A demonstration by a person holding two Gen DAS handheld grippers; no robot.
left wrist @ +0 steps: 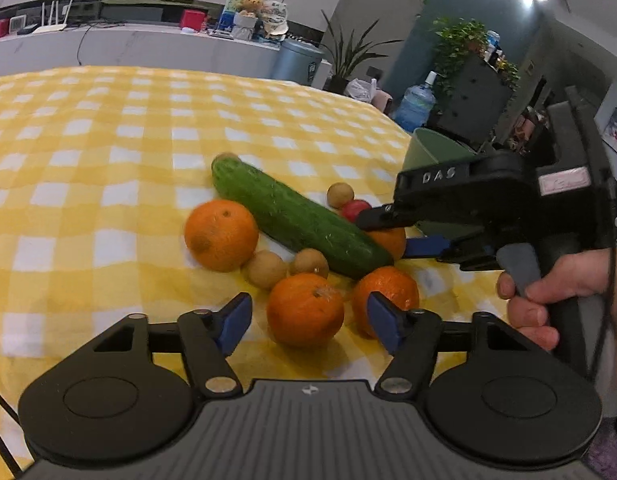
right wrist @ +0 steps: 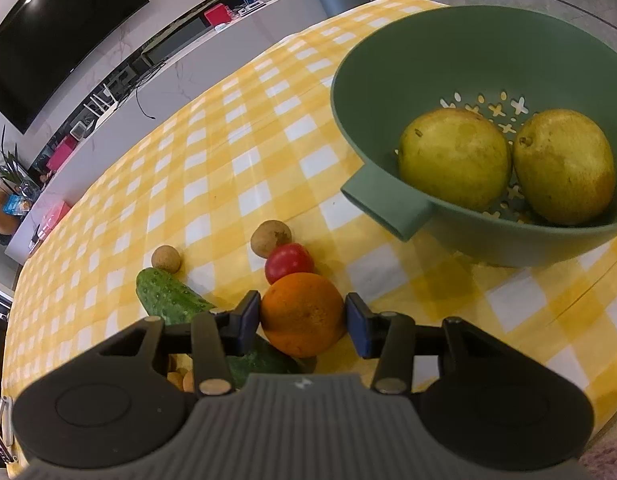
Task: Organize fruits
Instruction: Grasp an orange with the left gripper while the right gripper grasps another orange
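Looking along the left gripper (left wrist: 310, 322), its blue pads stand partly open around a round orange citrus fruit (left wrist: 305, 309), neither pad clearly touching it. On the yellow-and-white checked worktop (left wrist: 108, 140) this view shows four orange citrus fruits, one long green cucumber (left wrist: 296, 216), four small round brown fruits, one only a sliver behind the cucumber's far end, and one small red tomato (left wrist: 354, 209). A neighbouring orange (left wrist: 392, 288) sits just beside the right pad; closing off-centre could nudge it and set the loose pile rolling.

From the right gripper (right wrist: 304, 318), the pads bracket another orange citrus fruit (right wrist: 302, 314); the left pad appears to touch it, while the right shows a slight gap, so I judge it not yet gripped. Counted here: one orange, one tomato, two brown fruits, one cucumber, and two yellow-green pears (right wrist: 454, 158) inside one green perforated plastic colander (right wrist: 388, 204). A loose hold on smooth peel could let the orange slip during the carry to the colander, or knock the tomato touching it.
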